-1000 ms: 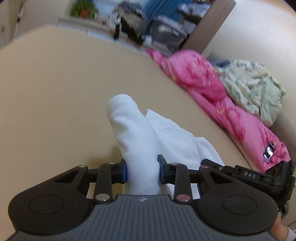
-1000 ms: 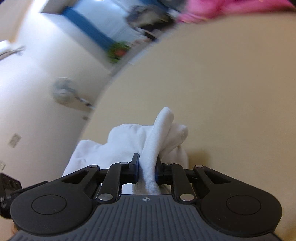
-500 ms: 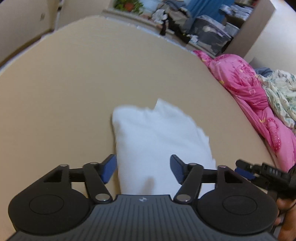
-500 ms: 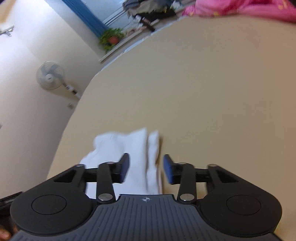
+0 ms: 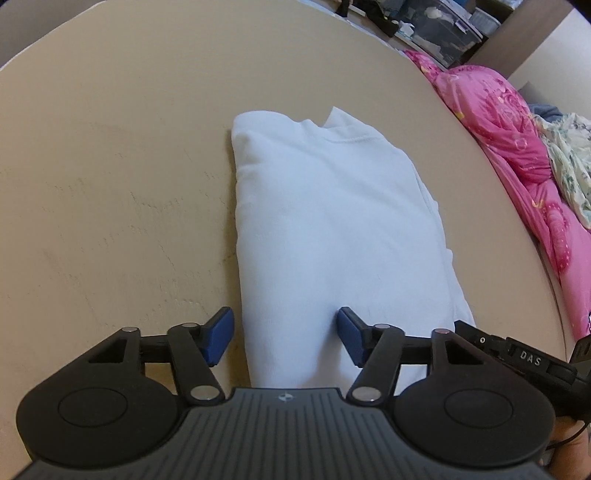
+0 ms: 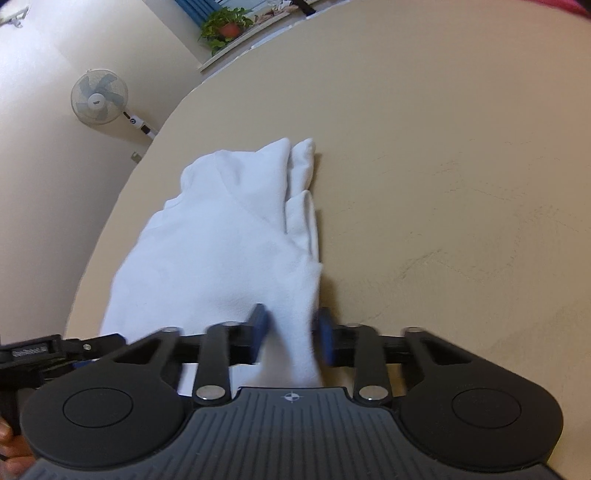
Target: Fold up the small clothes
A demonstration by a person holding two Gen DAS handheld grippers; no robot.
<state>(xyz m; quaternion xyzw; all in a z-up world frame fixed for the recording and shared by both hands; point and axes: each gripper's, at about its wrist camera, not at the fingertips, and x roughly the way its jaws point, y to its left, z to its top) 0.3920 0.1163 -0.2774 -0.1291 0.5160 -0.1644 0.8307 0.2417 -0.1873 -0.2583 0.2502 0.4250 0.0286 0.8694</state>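
A small white garment (image 5: 332, 221) lies folded into a flat rectangle on the beige table (image 5: 110, 166). My left gripper (image 5: 284, 338) is open, its blue pads wide apart over the garment's near left edge. In the right wrist view the same garment (image 6: 229, 236) lies flat with its folded edge on the right. My right gripper (image 6: 291, 334) is open, pads either side of the garment's near right corner, and holds nothing. The right gripper's body (image 5: 524, 358) shows at the lower right of the left wrist view.
A pink quilt (image 5: 509, 147) and a pale floral cloth (image 5: 569, 158) are heaped along the table's right side. Storage boxes (image 5: 443, 26) stand behind. A wall fan (image 6: 98, 98) and a potted plant (image 6: 225, 27) are beyond the table's left edge.
Both grippers were shut on raised folds of the garment a second ago. They have opened and let go, and the garment now lies flat and folded on the table.
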